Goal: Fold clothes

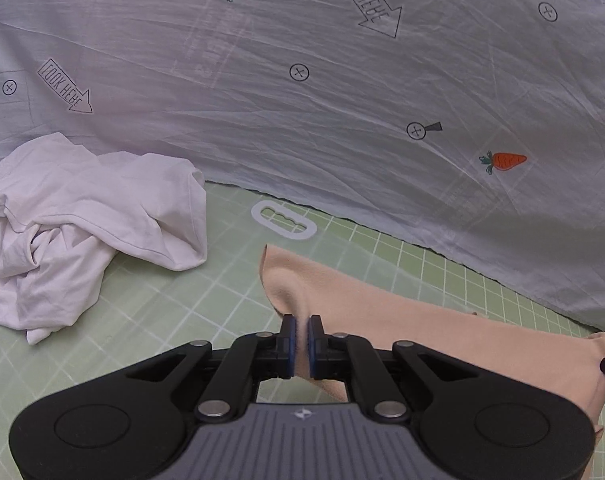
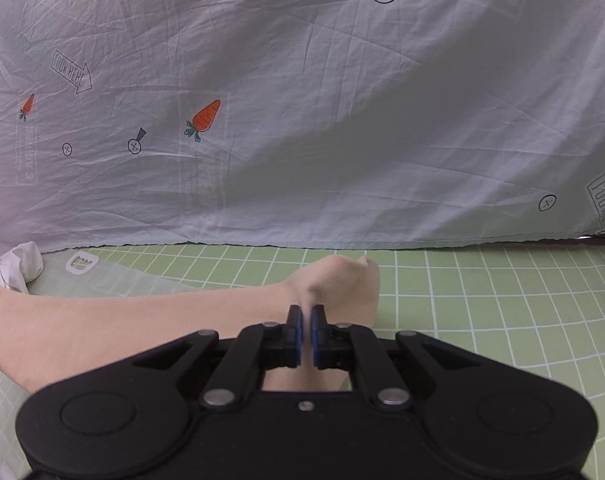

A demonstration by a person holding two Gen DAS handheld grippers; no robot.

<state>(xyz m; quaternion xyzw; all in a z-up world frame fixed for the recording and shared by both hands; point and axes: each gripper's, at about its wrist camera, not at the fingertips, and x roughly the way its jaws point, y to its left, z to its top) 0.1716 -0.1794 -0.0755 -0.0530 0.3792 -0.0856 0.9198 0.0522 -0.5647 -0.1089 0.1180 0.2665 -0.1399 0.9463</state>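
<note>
A peach cloth [image 1: 442, 332] is stretched between my two grippers above the green grid mat [image 1: 182, 300]. My left gripper [image 1: 301, 320] is shut on its left edge, with a corner of cloth sticking up past the fingers. My right gripper [image 2: 306, 310] is shut on the other end of the peach cloth [image 2: 142, 320], which bunches ahead of the fingertips and runs off to the left. A crumpled white garment [image 1: 82, 216] lies on the mat to the left of my left gripper; its edge shows in the right wrist view [image 2: 18, 268].
A pale sheet printed with carrots and arrows [image 1: 322, 92] hangs as a backdrop behind the mat [image 2: 482, 292]. A white handle cut-out mark [image 1: 283, 220] is on the mat near the backdrop's lower edge.
</note>
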